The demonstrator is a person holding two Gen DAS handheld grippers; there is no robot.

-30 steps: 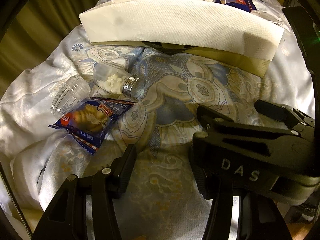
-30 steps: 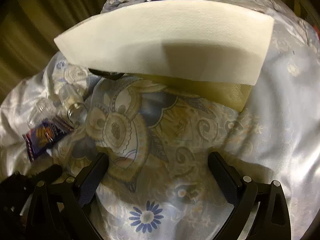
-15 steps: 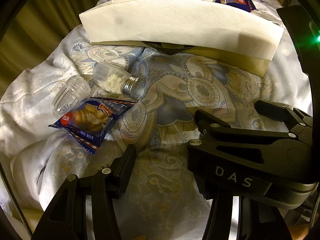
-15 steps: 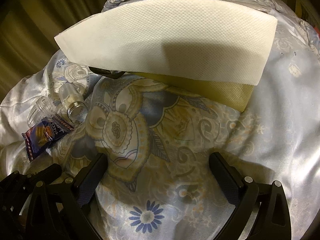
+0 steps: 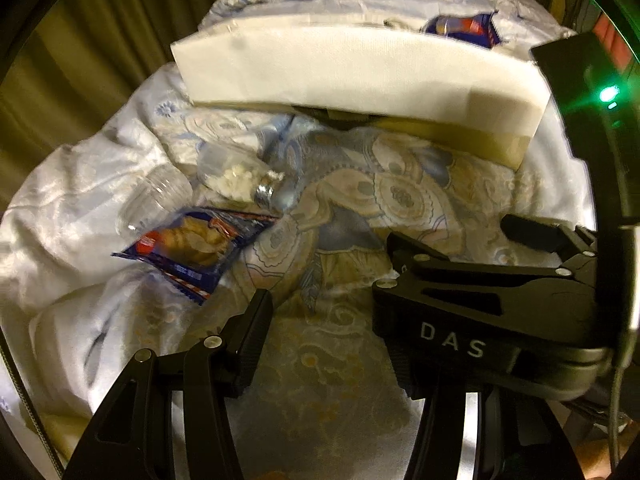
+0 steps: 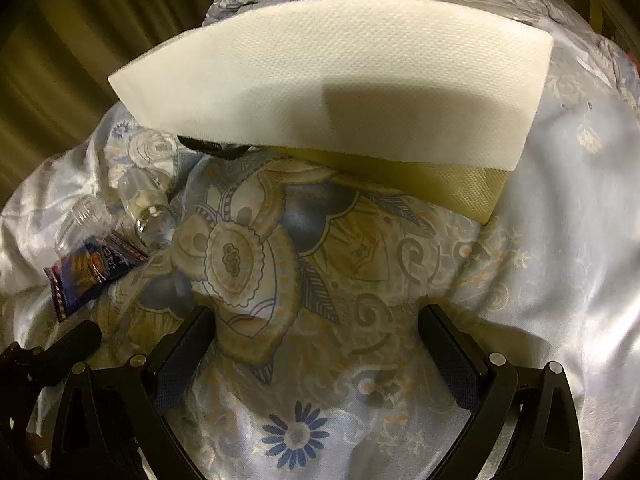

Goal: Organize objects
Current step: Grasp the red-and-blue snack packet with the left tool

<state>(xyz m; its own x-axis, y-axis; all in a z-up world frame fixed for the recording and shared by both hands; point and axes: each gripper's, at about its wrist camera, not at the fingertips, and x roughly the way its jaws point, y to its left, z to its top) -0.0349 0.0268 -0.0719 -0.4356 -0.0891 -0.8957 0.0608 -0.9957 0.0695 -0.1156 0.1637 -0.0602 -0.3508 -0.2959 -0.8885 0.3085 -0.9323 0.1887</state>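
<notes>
a: what did only the left view show?
b: the right hand-held gripper [image 5: 460, 236], jaws apart, empty.
a: and the snack packet [image 5: 192, 246]?
b: on the bed [image 5: 360, 208], ahead-left of the open, empty left hand-held gripper [image 5: 332, 312].

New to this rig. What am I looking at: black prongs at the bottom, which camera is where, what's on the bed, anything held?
No robot: a person holds two handheld grippers, each with a fisheye camera looking along its fingers. The prongs are those fingers. The left gripper and right gripper are both open, holding nothing. In the left view, the black "DAS" body is the right gripper. On the patterned bedspread lie a snack packet, two clear bottles and a white-lined box holding another packet.
</notes>
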